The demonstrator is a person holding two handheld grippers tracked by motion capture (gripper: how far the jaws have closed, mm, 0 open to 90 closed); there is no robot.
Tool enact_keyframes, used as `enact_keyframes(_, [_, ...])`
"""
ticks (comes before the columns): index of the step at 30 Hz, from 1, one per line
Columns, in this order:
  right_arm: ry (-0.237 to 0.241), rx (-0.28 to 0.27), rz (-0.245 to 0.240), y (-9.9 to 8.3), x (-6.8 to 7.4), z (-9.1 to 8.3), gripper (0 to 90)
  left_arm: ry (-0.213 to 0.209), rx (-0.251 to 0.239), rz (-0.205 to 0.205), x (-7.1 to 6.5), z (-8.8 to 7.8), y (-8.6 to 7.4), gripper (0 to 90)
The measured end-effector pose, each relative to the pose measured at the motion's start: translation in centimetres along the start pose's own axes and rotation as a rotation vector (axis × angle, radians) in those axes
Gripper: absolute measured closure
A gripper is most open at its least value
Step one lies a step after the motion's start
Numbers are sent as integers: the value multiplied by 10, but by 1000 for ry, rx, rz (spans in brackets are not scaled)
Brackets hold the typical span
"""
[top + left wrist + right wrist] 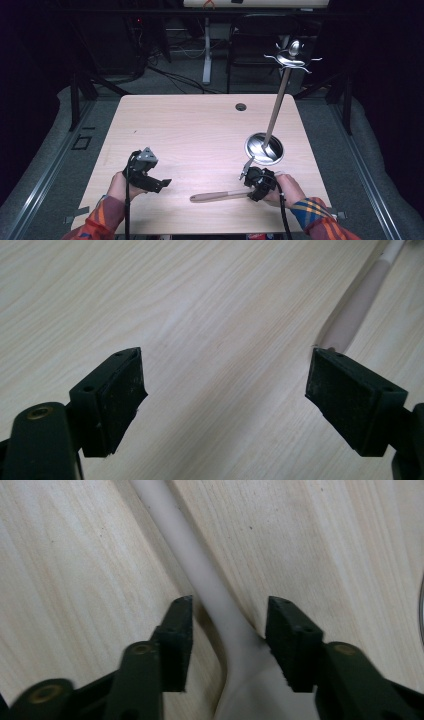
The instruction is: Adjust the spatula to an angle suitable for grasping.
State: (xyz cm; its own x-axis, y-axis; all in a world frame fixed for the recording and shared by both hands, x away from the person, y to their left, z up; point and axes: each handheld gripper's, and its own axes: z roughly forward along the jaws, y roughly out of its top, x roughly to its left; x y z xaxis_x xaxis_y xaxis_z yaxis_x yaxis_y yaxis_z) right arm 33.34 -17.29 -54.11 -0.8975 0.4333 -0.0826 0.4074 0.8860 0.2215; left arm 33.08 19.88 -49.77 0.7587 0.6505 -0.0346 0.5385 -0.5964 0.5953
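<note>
spoon (210,587) bowl: cut off at bottom edge (right gripper view) | fingers-handle contact: unclear

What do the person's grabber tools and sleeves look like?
Both grippers, left gripper and right gripper, are black with flat, blocky jaws and small brass-coloured pins. A grey three-cornered plate tops the left one. Black cables trail back. The sleeves are orange, blue and yellow plaid.

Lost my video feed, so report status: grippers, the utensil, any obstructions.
Left gripper open, empty over bare table. Right gripper astride the spatula neck, jaws not visibly clamped. Spatula flat on table. Utensil stand close behind right hand.
</note>
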Motion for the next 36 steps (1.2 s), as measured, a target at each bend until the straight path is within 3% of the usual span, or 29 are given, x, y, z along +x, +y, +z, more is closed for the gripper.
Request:
enact_keyframes(9, [-34,14,-27,0,-1,-1,672,8,16,-9,5,1,-2,155])
enact_keyframes(14, [-47,25,22,-7,-5,-3,745,23,34,-33,13,3,-5,153])
enact_keyframes(16, [-53,36,31,-8,-5,-5,748,36,31,-47,15,4,-7,152])
enact_keyframes(18, [-51,40,79,-13,-9,-6,748,41,31,-55,18,4,-8,152])
enact_keyframes(25, [-61,56,130,-17,-11,-7,741,41,40,-60,22,9,-7,152])
enact_keyframes(31, [-74,73,104,-11,-11,-4,669,45,46,-54,22,8,-6,151])
enact_keyframes(36, [-34,63,114,-2,-15,-1,670,43,47,-64,24,9,-8,150])
